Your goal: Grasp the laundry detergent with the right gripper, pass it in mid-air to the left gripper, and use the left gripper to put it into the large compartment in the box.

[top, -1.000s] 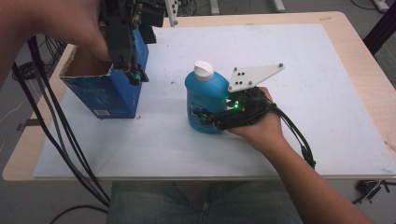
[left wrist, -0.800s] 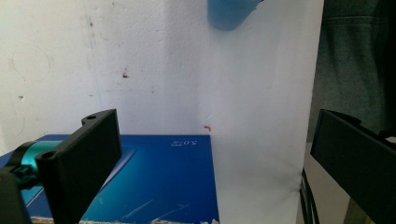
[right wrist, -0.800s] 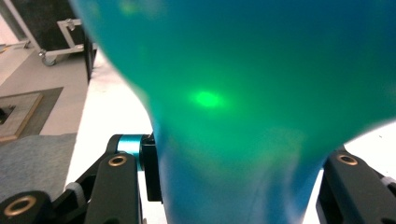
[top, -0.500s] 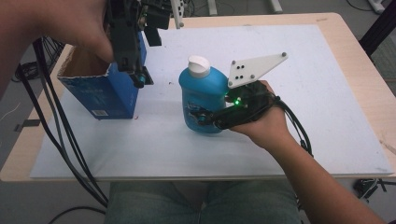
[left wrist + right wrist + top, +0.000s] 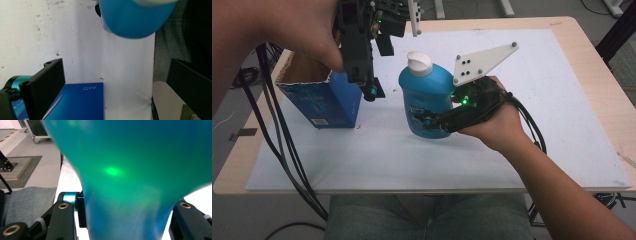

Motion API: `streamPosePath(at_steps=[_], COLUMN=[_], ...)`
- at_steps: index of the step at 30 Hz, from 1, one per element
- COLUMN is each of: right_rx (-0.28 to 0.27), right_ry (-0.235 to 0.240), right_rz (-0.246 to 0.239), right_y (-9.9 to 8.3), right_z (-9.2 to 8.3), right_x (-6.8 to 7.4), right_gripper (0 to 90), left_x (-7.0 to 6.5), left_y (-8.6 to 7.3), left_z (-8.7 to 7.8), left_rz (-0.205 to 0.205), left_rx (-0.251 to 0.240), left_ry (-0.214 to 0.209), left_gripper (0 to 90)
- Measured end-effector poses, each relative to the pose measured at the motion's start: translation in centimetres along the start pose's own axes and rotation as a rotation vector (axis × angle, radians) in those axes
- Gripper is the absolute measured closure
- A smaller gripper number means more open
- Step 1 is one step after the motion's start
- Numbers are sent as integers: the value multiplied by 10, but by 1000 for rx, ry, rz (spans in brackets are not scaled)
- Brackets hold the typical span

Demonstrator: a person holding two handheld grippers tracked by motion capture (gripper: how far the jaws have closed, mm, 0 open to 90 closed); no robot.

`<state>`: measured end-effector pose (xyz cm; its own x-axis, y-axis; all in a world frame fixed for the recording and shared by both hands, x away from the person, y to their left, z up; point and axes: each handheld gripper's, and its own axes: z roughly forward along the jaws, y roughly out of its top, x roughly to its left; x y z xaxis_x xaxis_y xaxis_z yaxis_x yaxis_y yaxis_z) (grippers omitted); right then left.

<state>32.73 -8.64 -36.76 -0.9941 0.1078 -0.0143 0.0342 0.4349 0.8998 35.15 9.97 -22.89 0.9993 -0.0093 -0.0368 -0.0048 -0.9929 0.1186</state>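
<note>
A blue bottle with a white cap hangs upright above the white mat, with my right gripper shut on its lower body from the right. In the right gripper view the bottle sits between the two black jaws of that gripper. An open-topped blue box stands at the left. My left gripper hangs over the box's right end, pointing down. In the left gripper view my left gripper is open with nothing pressed between its jaws, the box's blue side lies below and the bottle is at the top.
The white mat covers most of a wooden table. Black cables trail off the table's left side. The person's knees sit at the near edge. Bare mat lies to the right and in front.
My right gripper has lifted the bottle up off the mat. My left gripper has shifted slightly to the right over the box's end.
</note>
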Motion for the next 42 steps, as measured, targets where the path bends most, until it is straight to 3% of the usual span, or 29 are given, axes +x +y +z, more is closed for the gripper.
streamPosePath(at_steps=[23, 42], right_rx=[7, -2], right_ry=[100, 117], right_rz=[-17, -16], right_y=[19, 24], right_z=[22, 24], right_x=[-1, -1], right_gripper=[461, 461], left_x=[-13, -16], left_y=[20, 29], left_z=[2, 8], left_rz=[2, -18], left_rx=[-4, 25], left_ry=[1, 24], left_gripper=[18, 31])
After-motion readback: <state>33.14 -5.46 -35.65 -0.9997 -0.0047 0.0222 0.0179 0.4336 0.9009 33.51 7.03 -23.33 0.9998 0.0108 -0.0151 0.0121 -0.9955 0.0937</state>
